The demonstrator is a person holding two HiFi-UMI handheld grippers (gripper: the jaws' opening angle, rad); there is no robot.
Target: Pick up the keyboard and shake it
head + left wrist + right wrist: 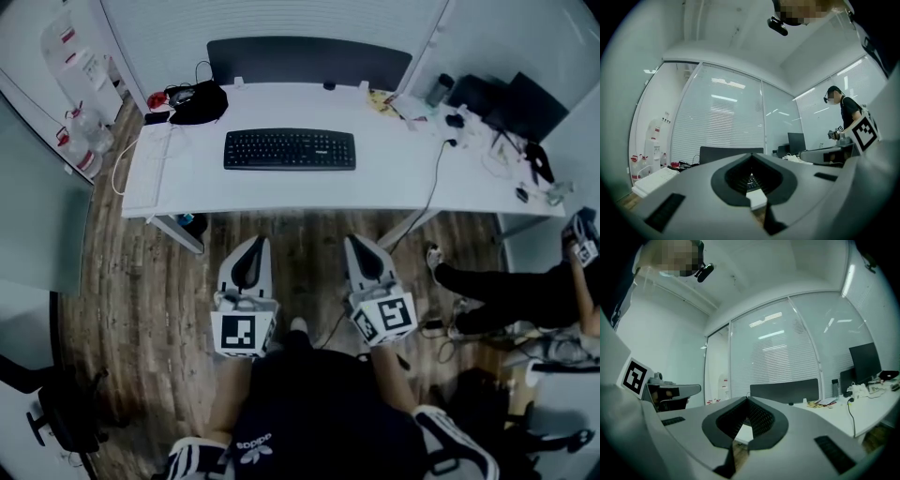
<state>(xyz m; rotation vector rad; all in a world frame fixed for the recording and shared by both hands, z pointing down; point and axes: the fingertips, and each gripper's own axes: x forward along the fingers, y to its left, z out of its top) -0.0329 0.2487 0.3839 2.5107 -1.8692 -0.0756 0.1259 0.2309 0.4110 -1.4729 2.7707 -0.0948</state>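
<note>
The left hand-held gripper [251,247] and the right hand-held gripper [362,247] are held side by side in front of the person, both pointing level toward a white worktop [394,183]. Each has its jaws pressed fully together, with nothing between them. Both tips are over the wooden floor [131,300], just short of the worktop's near edge. The black keyboard [289,149] lies flat near the middle of the worktop, its long side facing the person, well apart from both grippers. Behind it a dark panel [309,60] stands along the back edge. A black bundle [199,103] rests at the back left, and a black cable [433,183] trails over the front edge on the right. Another person [511,286] is at the far right.
</note>
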